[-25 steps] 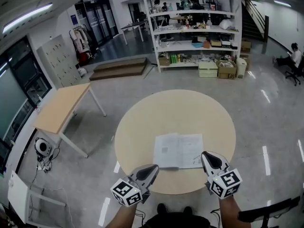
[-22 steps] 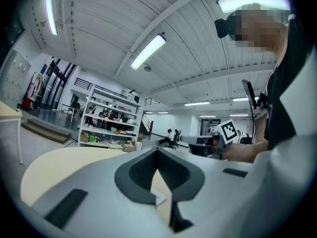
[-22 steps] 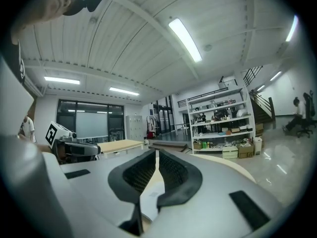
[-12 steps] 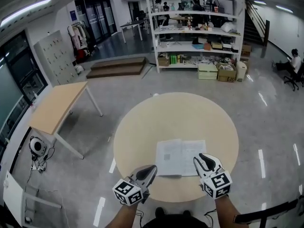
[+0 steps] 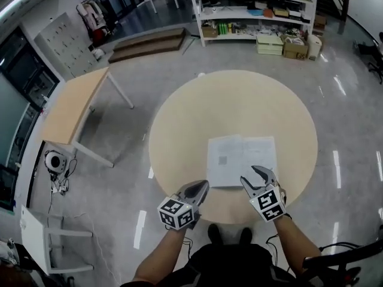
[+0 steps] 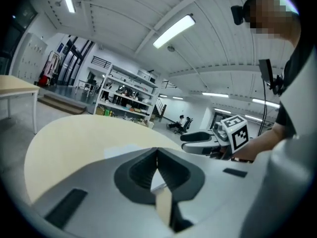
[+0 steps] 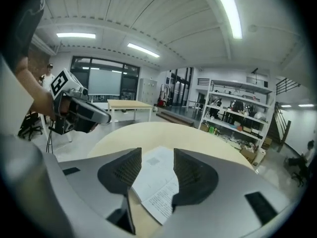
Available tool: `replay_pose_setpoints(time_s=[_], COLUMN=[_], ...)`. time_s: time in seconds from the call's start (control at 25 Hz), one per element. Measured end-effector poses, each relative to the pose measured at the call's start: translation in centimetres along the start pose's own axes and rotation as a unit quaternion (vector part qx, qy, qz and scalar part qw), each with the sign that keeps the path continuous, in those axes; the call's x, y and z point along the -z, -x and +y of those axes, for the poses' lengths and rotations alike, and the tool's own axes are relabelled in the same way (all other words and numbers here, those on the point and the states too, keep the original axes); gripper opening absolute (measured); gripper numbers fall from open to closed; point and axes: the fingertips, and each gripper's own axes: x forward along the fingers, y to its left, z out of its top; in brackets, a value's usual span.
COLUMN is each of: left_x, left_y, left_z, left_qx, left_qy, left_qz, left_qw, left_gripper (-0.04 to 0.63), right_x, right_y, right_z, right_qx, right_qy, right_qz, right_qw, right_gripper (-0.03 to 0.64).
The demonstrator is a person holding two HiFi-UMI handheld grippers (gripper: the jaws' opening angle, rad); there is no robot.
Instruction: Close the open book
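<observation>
An open book [image 5: 241, 159] with white printed pages lies flat on the round beige table [image 5: 239, 100], near its front edge. My right gripper [image 5: 254, 175] hovers over the book's near right corner. Its jaws have just been opening and now stand wide apart with nothing between them. In the right gripper view the book [image 7: 156, 180] shows below the gap of that gripper [image 7: 157, 155]. My left gripper [image 5: 201, 188] is shut and empty, just left of the book's near left corner. In the left gripper view its jaws [image 6: 157, 150] meet, and the right gripper [image 6: 185, 143] shows beside them.
A rectangular wooden table [image 5: 72, 109] stands to the left on the grey floor. Stocked white shelving [image 5: 257, 11] and low steps [image 5: 152, 43] are at the back. A white frame [image 5: 45, 238] stands at the lower left. The person's shoes [image 5: 227, 235] are by the table's near edge.
Both grippers have sunk toward the book's near edge. The right gripper's jaws went from shut to wide open. The head view now looks more steeply down on the table.
</observation>
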Motion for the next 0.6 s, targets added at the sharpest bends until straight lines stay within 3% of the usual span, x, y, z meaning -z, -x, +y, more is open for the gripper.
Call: replay_pose_setpoints(time_s=[0.28, 0.6], left_x=[5.9, 10.9], left_y=[-1.9, -2.7], left_z=[3.3, 3.8], left_qx=[-0.026, -0.028], left_qy=[0.044, 0.076], left_qz=[0.05, 0.095], left_qw=[0.9974, 0.9922], left_gripper=[-0.001, -0.002], right_x=[5.3, 10.9], right_y=[-4.6, -8.7], right_z=[2.9, 7.0], right_qx=[-0.021, -0.038], right_qy=[0.098, 0.271], right_qz=[0.063, 0.119], right_qw=[0.993, 0.954], right_gripper=[0.183, 0.19])
